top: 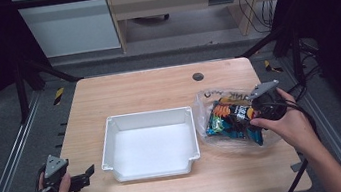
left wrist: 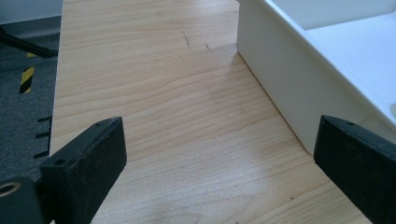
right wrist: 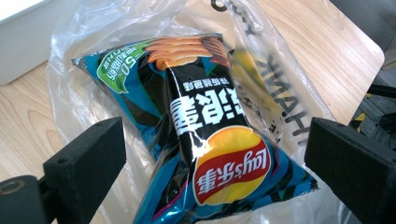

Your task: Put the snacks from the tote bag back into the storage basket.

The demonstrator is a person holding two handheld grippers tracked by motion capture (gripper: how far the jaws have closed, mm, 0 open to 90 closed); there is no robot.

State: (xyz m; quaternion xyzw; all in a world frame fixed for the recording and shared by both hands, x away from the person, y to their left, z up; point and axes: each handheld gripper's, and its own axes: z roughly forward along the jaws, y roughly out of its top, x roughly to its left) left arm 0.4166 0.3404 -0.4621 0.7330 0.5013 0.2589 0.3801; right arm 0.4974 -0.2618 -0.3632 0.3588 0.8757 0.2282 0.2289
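Your left gripper [top: 86, 172] waits at the near left corner of the wooden table [top: 147, 86], jaws spread wide over bare, pale grain and gripping nothing. Just beside it sits the white plastic tray [top: 112, 128], smooth, square-walled and empty. To the right of the tray lies the clear plastic bag [right wrist: 84, 42], crinkled and glossy, with the chip packet [right wrist: 205, 135] inside: a puffy, shiny foil pillow in black and blue. Your right gripper [right wrist: 215, 154] hangs over that packet with jaws released, one on either side. You seem to be at the reach-in step; next, close on the packet through the bag's mouth without pinching the slippery film.
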